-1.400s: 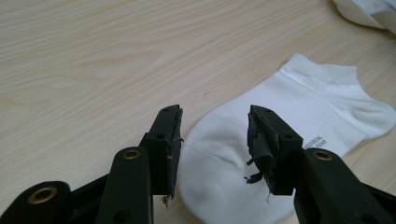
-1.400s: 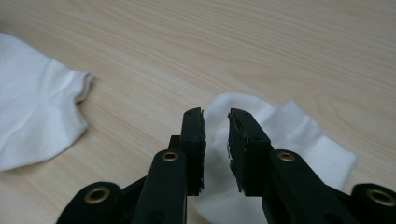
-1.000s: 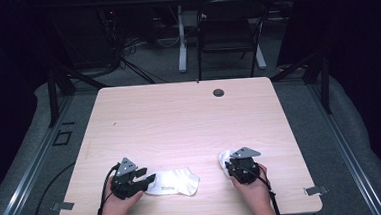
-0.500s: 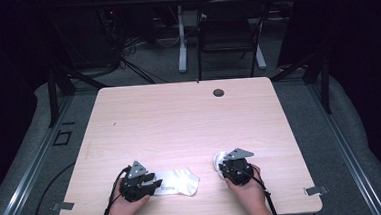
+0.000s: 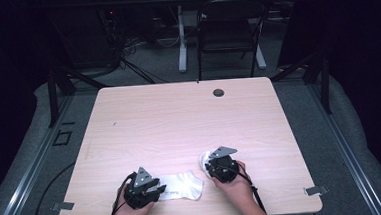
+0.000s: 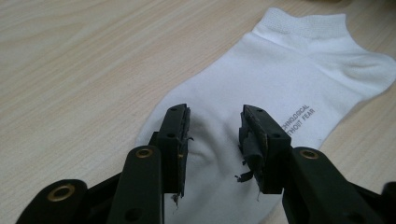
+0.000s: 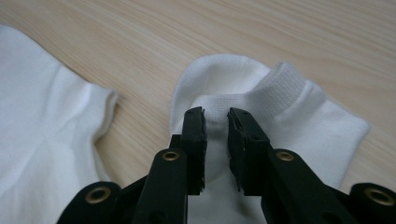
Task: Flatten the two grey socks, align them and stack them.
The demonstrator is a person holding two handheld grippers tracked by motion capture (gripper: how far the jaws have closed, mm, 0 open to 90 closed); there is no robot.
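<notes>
A white ankle sock lies flat near the table's front edge, grey lettering on its sole. My left gripper is at its toe end, jaws down on the fabric. The jaws have just been closing and still stand apart, with a slight wrinkle of sock between them. A second white sock is bunched to the right. My right gripper is shut on its ribbed cuff, a fold of which sits pinched between the pads. The flat sock's heel lies just left of it.
The light wooden table has a round dark cable hole near its far edge. A black chair and desk legs stand on the floor beyond. Metal rails run along both sides of the table.
The right gripper has moved left with the bunched sock, closer to the flat one. The left gripper has shifted a little right onto the sock's toe and its jaws have narrowed.
</notes>
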